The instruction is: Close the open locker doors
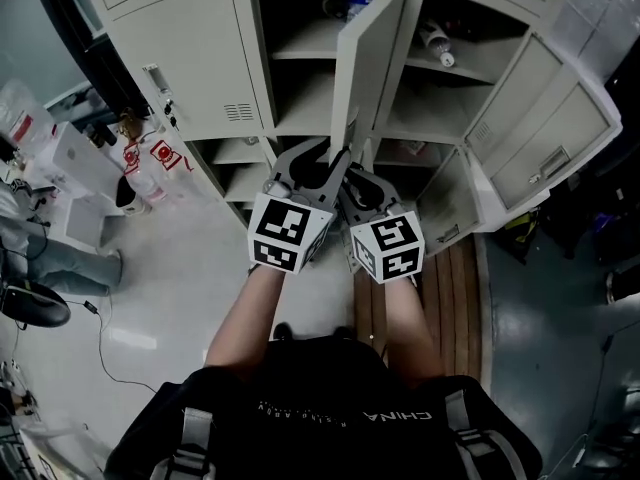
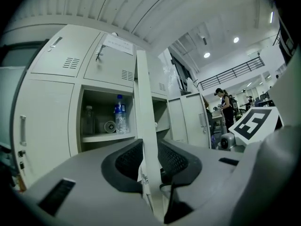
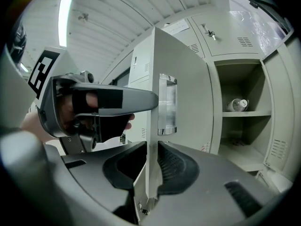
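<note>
An open grey locker door [image 1: 372, 58] stands edge-on toward me in the middle of the locker bank [image 1: 190, 58]. Both grippers meet at its lower free edge. In the left gripper view the door's edge [image 2: 143, 102] runs up between the jaws of my left gripper [image 2: 149, 161], and both pads lie against it. My left gripper [image 1: 322, 160] sits just left of my right gripper [image 1: 362, 183] in the head view. In the right gripper view my right gripper [image 3: 153, 166] has the same door [image 3: 181, 65] between its pads, below the recessed handle [image 3: 167, 105].
Another open door [image 1: 545, 128] swings out at the right, with a lower one [image 1: 450, 203] beneath it. Bottles lie on the open shelves [image 1: 437, 43] [image 2: 120, 114]. Wooden planks [image 1: 450, 288] cover the floor at the right. A seated person's legs [image 1: 50, 258] and boxes are at the left.
</note>
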Demonstrator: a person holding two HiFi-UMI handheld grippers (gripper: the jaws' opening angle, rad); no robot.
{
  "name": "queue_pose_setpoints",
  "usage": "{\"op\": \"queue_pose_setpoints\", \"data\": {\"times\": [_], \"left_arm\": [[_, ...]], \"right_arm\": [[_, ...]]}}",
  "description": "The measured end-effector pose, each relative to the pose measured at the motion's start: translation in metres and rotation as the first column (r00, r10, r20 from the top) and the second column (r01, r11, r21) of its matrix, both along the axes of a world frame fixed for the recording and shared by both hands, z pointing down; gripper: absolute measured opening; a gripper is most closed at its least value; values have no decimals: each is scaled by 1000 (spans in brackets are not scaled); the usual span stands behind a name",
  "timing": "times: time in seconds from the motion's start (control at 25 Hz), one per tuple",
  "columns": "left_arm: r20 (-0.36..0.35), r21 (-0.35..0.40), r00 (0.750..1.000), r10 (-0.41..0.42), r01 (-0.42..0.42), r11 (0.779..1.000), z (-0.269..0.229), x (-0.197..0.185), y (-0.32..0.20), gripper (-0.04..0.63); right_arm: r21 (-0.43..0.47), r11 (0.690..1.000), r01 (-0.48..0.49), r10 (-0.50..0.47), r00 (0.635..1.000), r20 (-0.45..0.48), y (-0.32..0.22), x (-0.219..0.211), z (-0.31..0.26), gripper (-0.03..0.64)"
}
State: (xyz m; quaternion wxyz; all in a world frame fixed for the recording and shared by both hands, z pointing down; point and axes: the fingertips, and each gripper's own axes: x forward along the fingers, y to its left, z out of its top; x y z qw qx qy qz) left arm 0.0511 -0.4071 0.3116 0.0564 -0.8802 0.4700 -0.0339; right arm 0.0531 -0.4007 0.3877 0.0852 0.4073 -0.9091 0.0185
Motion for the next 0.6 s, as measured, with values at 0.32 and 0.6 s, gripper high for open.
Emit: {"op": "queue_pose_setpoints", "data": {"times": [0.32,0.6], "left_arm": [[-38,-14,989,-141,140,990,1,-34,-23,103],[-43,-26,981,-188,187,982,1,-54,-40,104]], "right_arm": [[10,996,89,-89,996,6,-9,1,-3,89],[9,985,172,-172,985,21,-21,-5,-8,84]]}}
